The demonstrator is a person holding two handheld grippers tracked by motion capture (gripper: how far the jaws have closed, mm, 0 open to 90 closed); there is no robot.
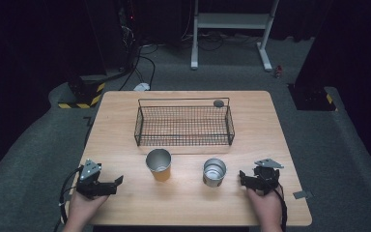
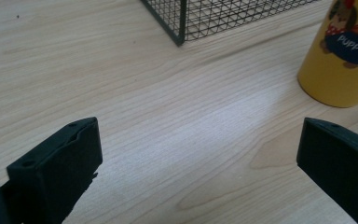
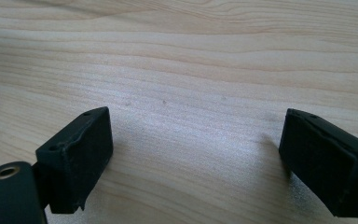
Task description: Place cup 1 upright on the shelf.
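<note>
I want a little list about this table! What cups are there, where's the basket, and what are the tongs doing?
table: light wood table
basket: black wire basket, toward the far side
yellow cup: yellow cup with a puppy picture, upright, in front of the basket
metal cup: shiny metal cup, upright, beside the yellow one
left tongs: left tongs open, holding nothing, near the yellow cup
right tongs: right tongs open, holding nothing, near the metal cup

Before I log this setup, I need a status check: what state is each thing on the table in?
Yellow cup: upright, open end up, free.
Tin can: upright, open end up, free.
Wire basket: upright, nothing inside that I can see.
Left tool: open, holding nothing.
Right tool: open, holding nothing.
</note>
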